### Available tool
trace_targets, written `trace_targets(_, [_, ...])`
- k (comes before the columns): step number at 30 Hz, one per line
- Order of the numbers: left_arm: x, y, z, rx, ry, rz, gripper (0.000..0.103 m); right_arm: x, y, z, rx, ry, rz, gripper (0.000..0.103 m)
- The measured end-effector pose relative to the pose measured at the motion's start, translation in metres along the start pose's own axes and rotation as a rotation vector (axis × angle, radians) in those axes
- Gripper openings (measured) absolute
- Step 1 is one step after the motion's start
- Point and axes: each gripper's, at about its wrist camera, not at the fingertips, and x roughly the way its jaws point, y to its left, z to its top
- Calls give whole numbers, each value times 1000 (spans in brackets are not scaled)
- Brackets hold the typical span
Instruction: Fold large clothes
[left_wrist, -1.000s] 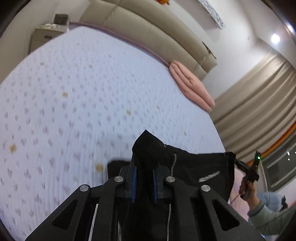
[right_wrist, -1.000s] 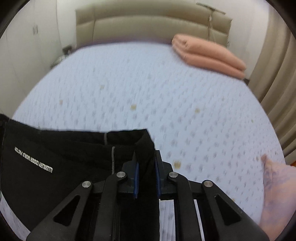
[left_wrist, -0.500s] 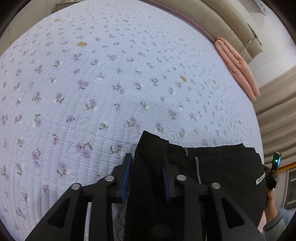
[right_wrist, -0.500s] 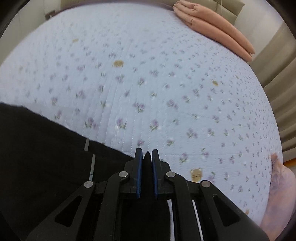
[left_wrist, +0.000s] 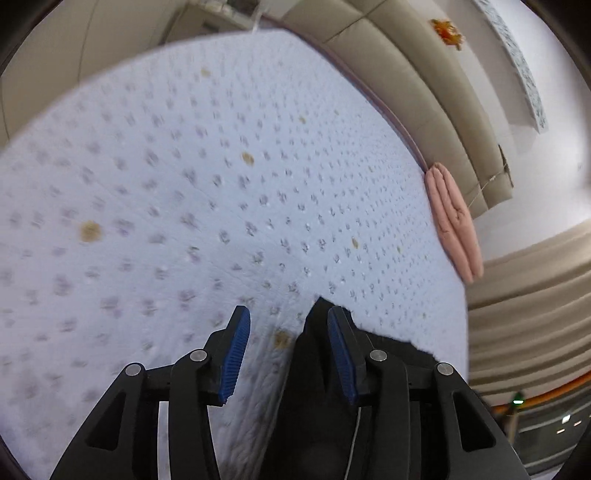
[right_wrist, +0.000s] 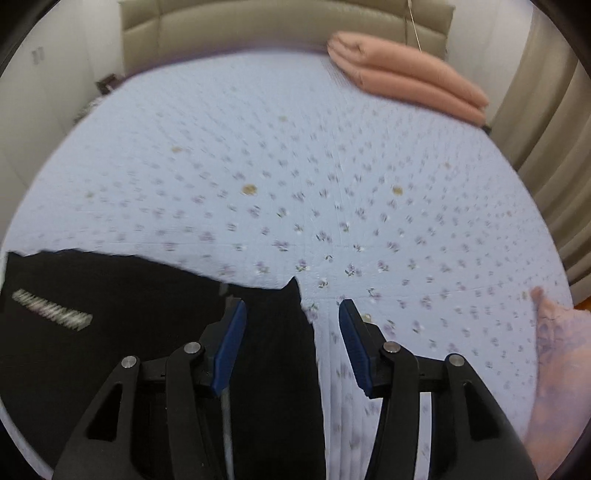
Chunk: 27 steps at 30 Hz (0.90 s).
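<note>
Black cloth, the garment (left_wrist: 317, 387) being folded, lies on the flowered quilt (left_wrist: 207, 206) at the near edge of the bed, and everything else is placed against it. In the left wrist view, the left gripper (left_wrist: 286, 350) hangs over the garment's left corner. Its blue-padded jaws are apart and opening; a peak of the fabric rises against the inner face of the right-hand pad (left_wrist: 341, 354), while the left-hand pad stands clear of it over bare quilt, so nothing is pinched. A thin light cord runs down the cloth below that pad.

Well beyond the garment, at the far right of the bed against the beige headboard (left_wrist: 436, 110), lies a folded pink blanket (left_wrist: 456, 225).

In the right wrist view the garment (right_wrist: 155, 350) spreads to the left, with a blurred white printed strip (right_wrist: 51, 309) on it. The right gripper (right_wrist: 291, 347) sits over the garment's right corner, its jaws also apart and opening; the fabric's edge lies between them, nearer the left-hand pad (right_wrist: 231, 347), ungripped. Farther right of the garment a pale pink cloth (right_wrist: 554, 362) rests at the quilt's edge.
</note>
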Motion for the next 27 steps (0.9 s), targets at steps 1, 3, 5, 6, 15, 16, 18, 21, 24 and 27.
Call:
trace_targets(1, [-10,-10,-8,41,-11,11,45,-14,3,-3,-9,-11,10,54])
trace_targets(3, [-26,-36,-32,155,-24,70,46,-43,14,-16,-13,-27,41,55])
trace_targets(5, [-35,-71,-63,277,-25,111,46,-61,28,-29,-12,-26,96,55])
trace_targets(6, [-35,-93,-86,346,-16,121,46,-68,39,-37,-10,-19,130,56])
trace_targets(15, [28,-176,-231,522,80,60,46,-38,124,-85,9,85,243,56])
trace_targets(16, [42,-181,-245,564,81,91,46,-32,131,-91,-9,97,219,56])
trace_targets(18, [68,-182,-261,628,90,178,46,-15,148,-103,-66,122,151,57])
trace_targets(21, [91,-161,-250,531,136,163,46,7,157,-115,-97,146,127,59])
trace_targets(24, [93,-161,-250,568,128,173,46,14,156,-118,-80,143,142,59])
trace_targets(27, [84,-164,-247,570,135,162,46,9,158,-112,-92,173,145,59])
